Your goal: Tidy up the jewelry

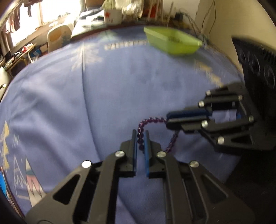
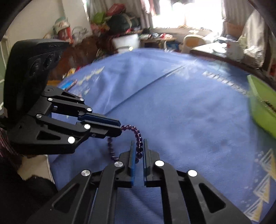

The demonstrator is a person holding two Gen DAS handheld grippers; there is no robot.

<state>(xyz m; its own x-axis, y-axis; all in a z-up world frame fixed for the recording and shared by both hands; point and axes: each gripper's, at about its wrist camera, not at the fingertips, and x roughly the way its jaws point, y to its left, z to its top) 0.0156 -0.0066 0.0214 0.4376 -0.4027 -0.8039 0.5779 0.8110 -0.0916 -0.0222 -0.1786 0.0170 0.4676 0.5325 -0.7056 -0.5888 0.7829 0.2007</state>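
A purple bead bracelet (image 1: 151,120) hangs in the air between my two grippers, above a blue tablecloth (image 1: 103,96). My left gripper (image 1: 140,133) is shut on one side of the bracelet. My right gripper (image 1: 168,119) comes in from the right and is shut on the other side. In the right wrist view the bracelet (image 2: 136,133) runs from my right gripper (image 2: 138,143) to my left gripper (image 2: 119,126) at the left. A green plastic basket (image 1: 172,41) stands at the far edge of the table; it also shows in the right wrist view (image 2: 262,105).
The blue tablecloth (image 2: 181,106) has printed patterns near its edges. A white mug with a red star (image 1: 113,16) stands beyond the table's far edge. A white chair (image 1: 57,38) and cluttered shelves lie behind the table.
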